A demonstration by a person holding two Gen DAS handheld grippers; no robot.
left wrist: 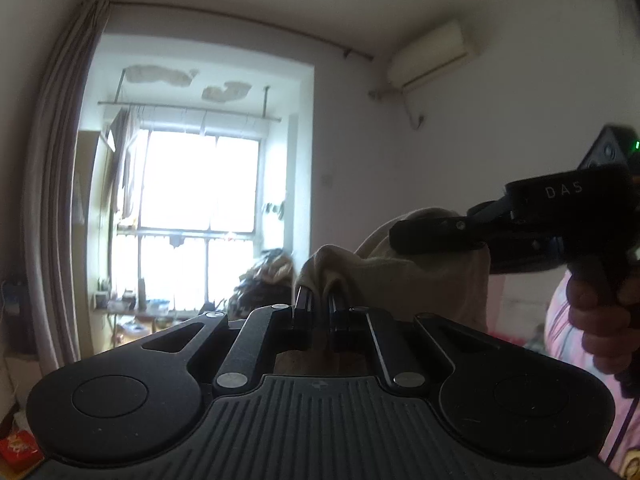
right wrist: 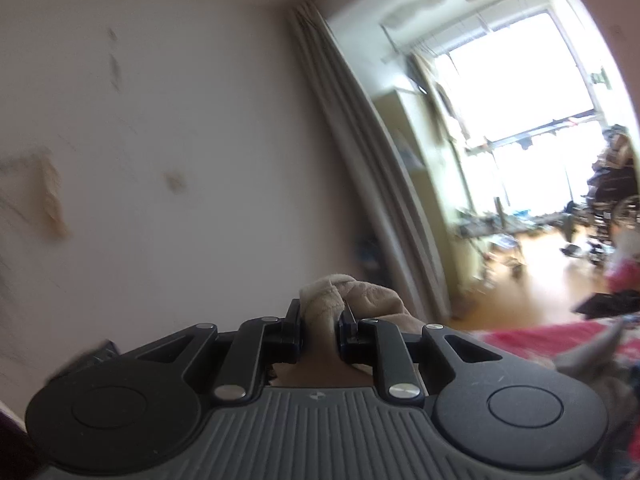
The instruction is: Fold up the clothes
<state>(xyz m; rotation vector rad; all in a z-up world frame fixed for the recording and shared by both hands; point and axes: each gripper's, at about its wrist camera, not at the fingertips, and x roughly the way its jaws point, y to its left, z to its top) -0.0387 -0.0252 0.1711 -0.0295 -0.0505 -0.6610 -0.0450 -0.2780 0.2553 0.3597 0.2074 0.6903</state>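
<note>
Holding: beige garment [left wrist: 404, 276], aloft, well above the bed [right wrist: 532, 340]. Left hand-held gripper [left wrist: 319, 300] and right hand-held gripper [right wrist: 320, 320] each pinch an edge. Fold progress: cannot tell.

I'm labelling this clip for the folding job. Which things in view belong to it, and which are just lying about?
In the job:
beige garment
left gripper, shut on it
right gripper, shut on it

Just lying about:
air conditioner
curtain
red box
cluttered table by the window
</note>
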